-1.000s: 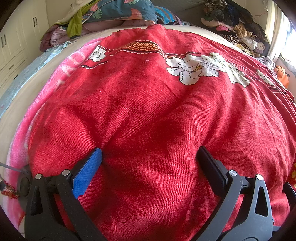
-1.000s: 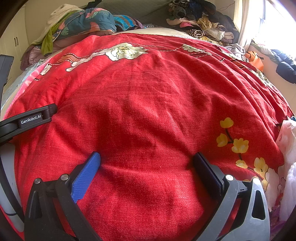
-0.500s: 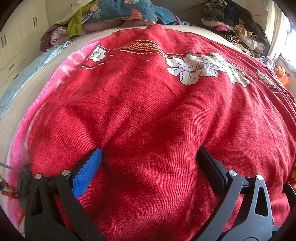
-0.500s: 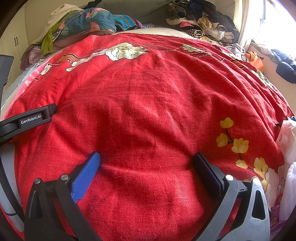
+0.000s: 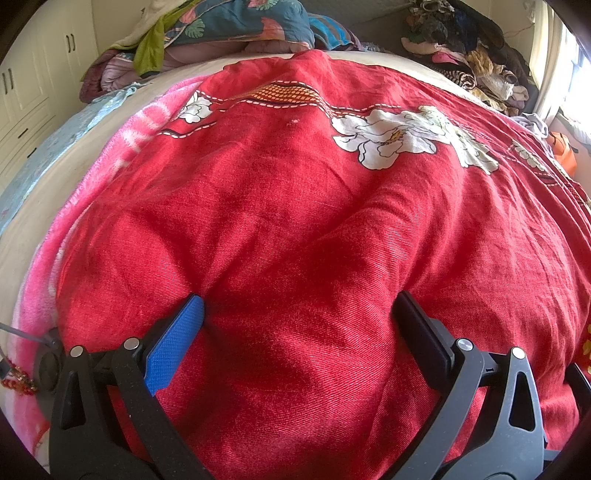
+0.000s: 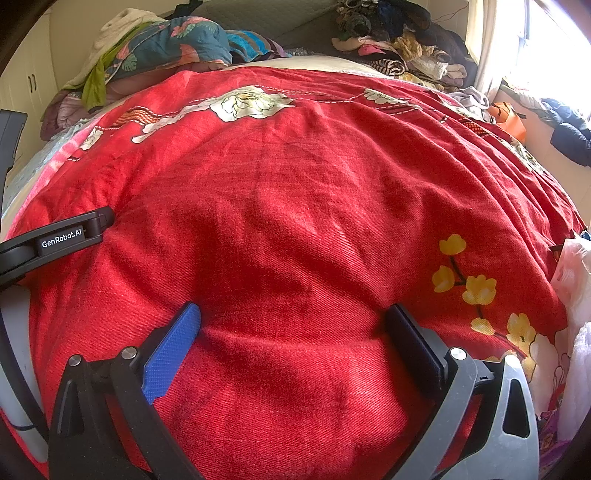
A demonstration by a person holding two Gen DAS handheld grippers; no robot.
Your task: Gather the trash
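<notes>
A red floral blanket [image 5: 295,206] covers the bed and fills both views; it also shows in the right wrist view [image 6: 303,206]. My left gripper [image 5: 299,306] is open and empty, its fingertips resting on the blanket. My right gripper [image 6: 291,314] is open and empty, also resting on the blanket. A white plastic bag [image 6: 574,280] lies at the bed's right edge, right of my right gripper. The left gripper's body [image 6: 55,240] shows at the left of the right wrist view. A tiny white speck [image 5: 294,120] sits on the blanket far ahead.
Piles of clothes lie at the head of the bed, left [image 5: 221,33] and right [image 5: 469,55]. An orange object [image 5: 563,155] sits beside the bed at right. White cabinets [image 5: 33,85] stand at left. A window [image 6: 546,48] is at right.
</notes>
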